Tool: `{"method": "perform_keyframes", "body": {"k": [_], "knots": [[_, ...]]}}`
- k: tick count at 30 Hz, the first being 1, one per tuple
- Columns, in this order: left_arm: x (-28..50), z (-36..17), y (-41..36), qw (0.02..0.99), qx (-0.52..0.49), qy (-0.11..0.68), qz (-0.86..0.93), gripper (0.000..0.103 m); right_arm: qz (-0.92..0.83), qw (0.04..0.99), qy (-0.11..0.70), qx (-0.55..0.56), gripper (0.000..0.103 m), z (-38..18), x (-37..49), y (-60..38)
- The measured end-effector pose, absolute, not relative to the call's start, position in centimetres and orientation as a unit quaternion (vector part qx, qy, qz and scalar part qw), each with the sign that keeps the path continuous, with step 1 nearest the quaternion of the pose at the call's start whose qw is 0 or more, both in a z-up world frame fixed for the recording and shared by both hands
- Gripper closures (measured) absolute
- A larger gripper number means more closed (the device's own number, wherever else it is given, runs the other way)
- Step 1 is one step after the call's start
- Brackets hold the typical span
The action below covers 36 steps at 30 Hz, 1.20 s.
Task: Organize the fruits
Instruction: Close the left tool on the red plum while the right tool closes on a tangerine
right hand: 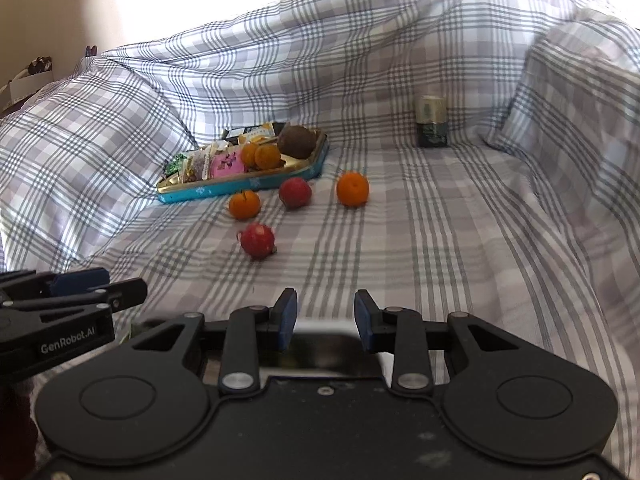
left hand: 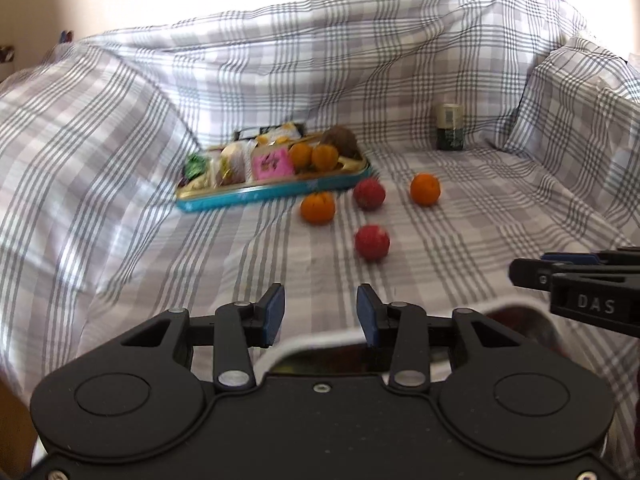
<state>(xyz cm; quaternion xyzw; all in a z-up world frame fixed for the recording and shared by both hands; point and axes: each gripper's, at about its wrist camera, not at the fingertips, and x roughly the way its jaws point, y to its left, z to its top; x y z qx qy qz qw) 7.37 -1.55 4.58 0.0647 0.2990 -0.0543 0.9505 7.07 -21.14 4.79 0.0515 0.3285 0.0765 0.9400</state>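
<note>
Loose fruit lies on the plaid cloth: a near red apple [left hand: 372, 242] [right hand: 258, 240], a far red apple [left hand: 369, 194] [right hand: 295, 193], a left orange [left hand: 317, 207] [right hand: 244, 204] and a right orange [left hand: 425, 189] [right hand: 352, 188]. A teal tin tray [left hand: 276, 192] [right hand: 240, 189] behind them holds snack packets, two oranges [left hand: 314, 156] [right hand: 262, 156] and a brown round fruit [left hand: 340, 141] [right hand: 298, 142]. My left gripper [left hand: 320, 312] is open and empty, well short of the fruit. My right gripper [right hand: 326, 316] is open and empty too. Each gripper shows at the edge of the other's view.
A dark-and-cream jar [left hand: 450, 126] [right hand: 431, 121] stands at the back right. Cloth-covered cushions rise at left, back and right [left hand: 576, 92]. A white-rimmed container [left hand: 500, 308] [right hand: 328, 336] sits just under both grippers, its contents mostly hidden.
</note>
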Motion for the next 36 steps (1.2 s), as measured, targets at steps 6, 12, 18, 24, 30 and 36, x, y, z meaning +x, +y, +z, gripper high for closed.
{"method": "perform_keyframes", "body": {"k": [6,12,18,24,30,36], "knots": [[11.8,4.9,-2.5,0.943,0.067,0.318,-0.068,0.055,0.079,0.942,0.322,0.055,0.07,5.4,11.6,-21.5],[14.9,4.2,-3.2,0.939,0.06,0.33,-0.081,0.055,0.067,0.942,0.324,0.062,0.07,5.0,16.6,-22.2],[16.9,3.4,-3.7,0.934,0.069,0.339,-0.092,0.055,0.059,0.942,0.324,0.06,0.07,4.3,20.8,-22.0],[18.2,2.3,-4.2,0.927,0.067,0.355,-0.104,0.055,0.054,0.943,0.326,0.041,0.07,3.2,24.4,-21.4],[19.0,1.5,-4.5,0.927,0.067,0.35,-0.117,0.055,0.052,0.943,0.328,0.019,0.069,2.0,26.7,-20.4],[19.1,0.8,-4.3,0.93,0.058,0.336,-0.139,0.054,0.061,0.943,0.326,0.034,0.065,1.1,27.3,-20.3]]}}
